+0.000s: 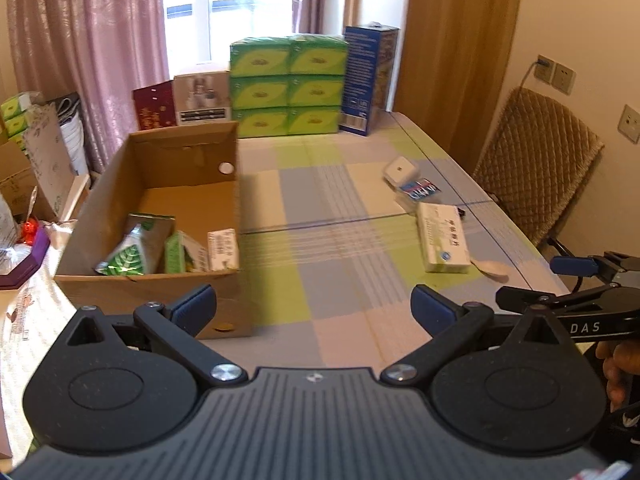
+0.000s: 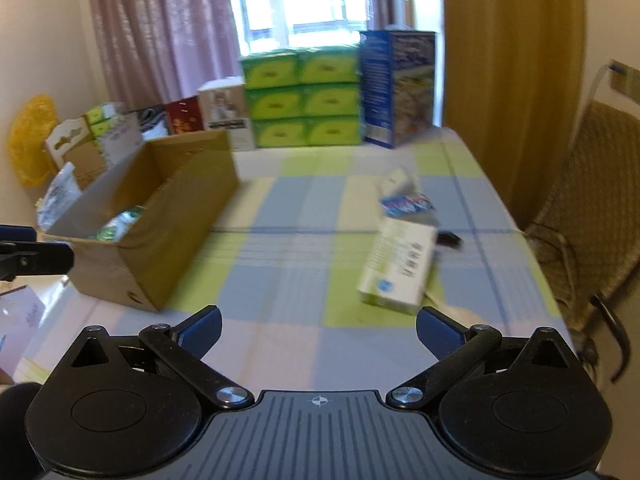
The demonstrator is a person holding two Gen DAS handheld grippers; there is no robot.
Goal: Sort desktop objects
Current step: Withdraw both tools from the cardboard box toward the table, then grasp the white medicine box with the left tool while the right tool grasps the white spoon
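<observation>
Both grippers hover empty, jaws wide apart, over the checked tabletop (image 1: 320,200). The white box (image 2: 398,266) lies near right; right gripper (image 2: 318,330) should straddle its narrow sides squarely before carrying it left to the cardboard box (image 1: 160,216). Left gripper (image 1: 314,308) idles.

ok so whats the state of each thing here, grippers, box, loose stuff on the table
left gripper: open, empty
right gripper: open, empty
cardboard box: open-topped, partly filled with packets
white medicine box: lying flat on the table, outside the box
small white case: closed, on the table
blue-and-red packet: lying flat beside the case
</observation>
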